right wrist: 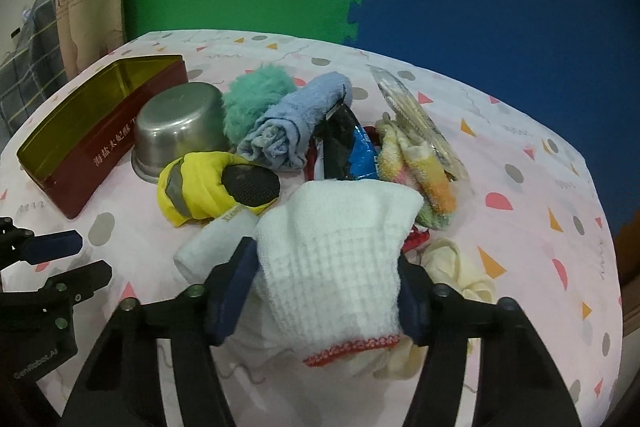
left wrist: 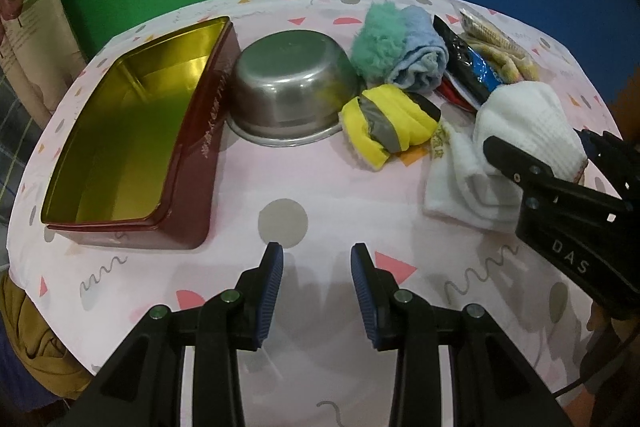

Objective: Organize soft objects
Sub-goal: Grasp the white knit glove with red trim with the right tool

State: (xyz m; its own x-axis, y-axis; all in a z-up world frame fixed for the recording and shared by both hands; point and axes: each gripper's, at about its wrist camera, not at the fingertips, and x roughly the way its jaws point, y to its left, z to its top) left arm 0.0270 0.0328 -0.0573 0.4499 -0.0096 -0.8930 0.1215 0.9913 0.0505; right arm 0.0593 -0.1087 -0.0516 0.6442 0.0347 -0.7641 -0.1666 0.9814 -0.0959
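My right gripper [right wrist: 326, 255] points down at a white knit glove with a red cuff [right wrist: 332, 247], its blue pads pressing on both sides of the glove. In the left wrist view the same gripper [left wrist: 516, 167] sits on the glove [left wrist: 528, 119] at the right. The left gripper [left wrist: 318, 249] hangs open over bare tablecloth with nothing between its fingers. Soft things lie around: a white sock [right wrist: 212, 243], a yellow reflective cloth [right wrist: 192, 187], a blue towel [right wrist: 296, 119], a green fluffy piece [right wrist: 256, 99], a striped cloth [right wrist: 420, 167] and a cream cloth [right wrist: 460, 267].
A red tin with a gold inside [left wrist: 200, 147] stands open at the left. Beside it a steel bowl [left wrist: 288, 83] lies upside down. A black and blue snack packet [left wrist: 468, 63] and a clear packet [right wrist: 412, 115] lie among the cloths. Green and blue foam mats back the table.
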